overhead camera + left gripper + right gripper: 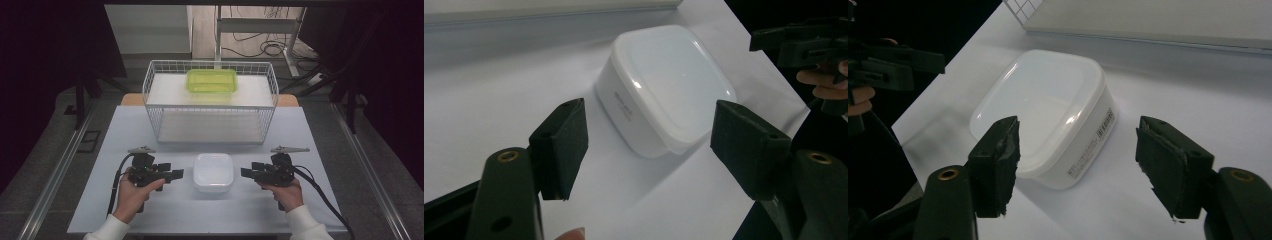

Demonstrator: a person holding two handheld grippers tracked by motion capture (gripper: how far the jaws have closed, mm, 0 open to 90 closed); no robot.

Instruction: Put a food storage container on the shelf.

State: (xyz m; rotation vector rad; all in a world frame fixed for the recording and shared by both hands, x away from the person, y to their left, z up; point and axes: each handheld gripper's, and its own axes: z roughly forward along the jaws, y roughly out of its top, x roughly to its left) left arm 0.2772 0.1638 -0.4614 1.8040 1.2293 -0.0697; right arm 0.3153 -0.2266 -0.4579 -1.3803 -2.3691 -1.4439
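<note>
Nearest to the camera, the white lidded container [213, 172] is seen standing on the worktop [125, 125], between the two claws and not touched by either. Nothing is lifted yet, so the work is judged to be at its beginning. Both the left claw [176, 174] and the right claw [245, 172] are held wide apart and empty, each pointed at one side of it. Behind, a wire rack [150, 82] is placed, with a green container [211, 80] on top.
</note>
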